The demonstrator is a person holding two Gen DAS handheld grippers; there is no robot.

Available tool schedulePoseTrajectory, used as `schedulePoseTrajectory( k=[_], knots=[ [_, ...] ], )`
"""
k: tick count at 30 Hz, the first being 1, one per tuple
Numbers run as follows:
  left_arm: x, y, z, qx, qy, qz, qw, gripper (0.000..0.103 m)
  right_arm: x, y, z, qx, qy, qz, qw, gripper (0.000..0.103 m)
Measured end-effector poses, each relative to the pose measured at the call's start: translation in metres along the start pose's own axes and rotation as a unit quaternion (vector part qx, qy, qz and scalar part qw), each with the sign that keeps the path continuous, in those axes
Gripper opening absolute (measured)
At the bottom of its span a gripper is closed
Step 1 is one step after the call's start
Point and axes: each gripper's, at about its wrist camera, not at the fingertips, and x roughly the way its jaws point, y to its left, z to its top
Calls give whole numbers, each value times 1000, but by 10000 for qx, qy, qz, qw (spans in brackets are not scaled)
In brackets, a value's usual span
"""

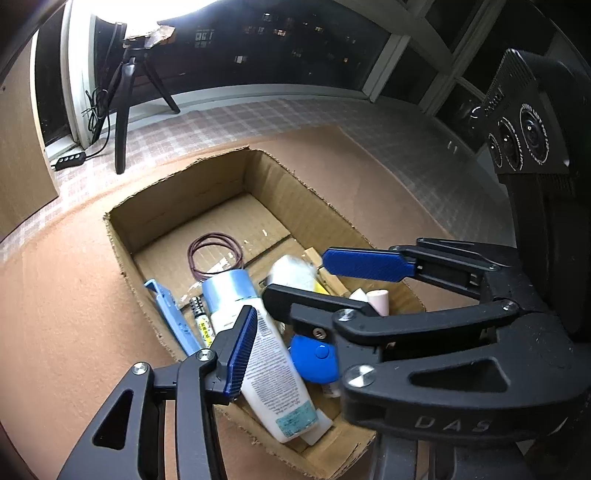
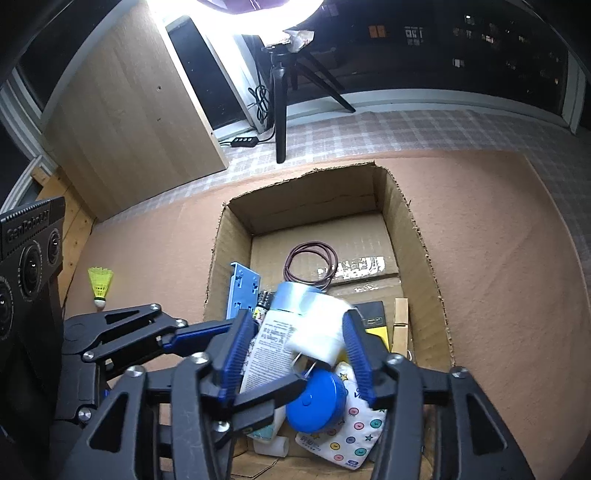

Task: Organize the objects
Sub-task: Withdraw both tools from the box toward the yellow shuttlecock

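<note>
Brown mat (image 2: 480,240) over checked floor, night window behind. Cardboard box (image 2: 417,236) centre frame. Right gripper (image 2: 295,354) spread wide around white roll (image 2: 317,332); left gripper (image 1: 306,295) wide open, empty.

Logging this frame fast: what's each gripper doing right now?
Left gripper: open, holding nothing, over the cardboard box.
Right gripper: open, holding nothing, over the same box.

"DAS" embossed on right gripper (image 1: 369,291) body.

Above you, top centre, a bright lamp (image 2: 258,14) on a black tripod (image 2: 280,110) glares before dark windows (image 2: 461,48); checked floor (image 2: 406,129), wooden panel (image 2: 129,122) upper left.
</note>
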Motion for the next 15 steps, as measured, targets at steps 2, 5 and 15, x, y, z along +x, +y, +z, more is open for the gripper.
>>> schedulePoseTrajectory(
  k=[2, 5, 15],
  knots=[
    [-3, 3, -2, -23, -6, 15, 10000, 48, -1, 1, -1, 8, 10, 6, 10000, 49],
    [-11, 9, -7, -70, -41, 36, 10000, 48, -3, 3, -3, 10, -10, -32, 10000, 49],
    [-47, 36, -36, -323, -166, 348, 9987, 48, -13, 31, -14, -150, -76, -142, 9998, 49]
  ],
)
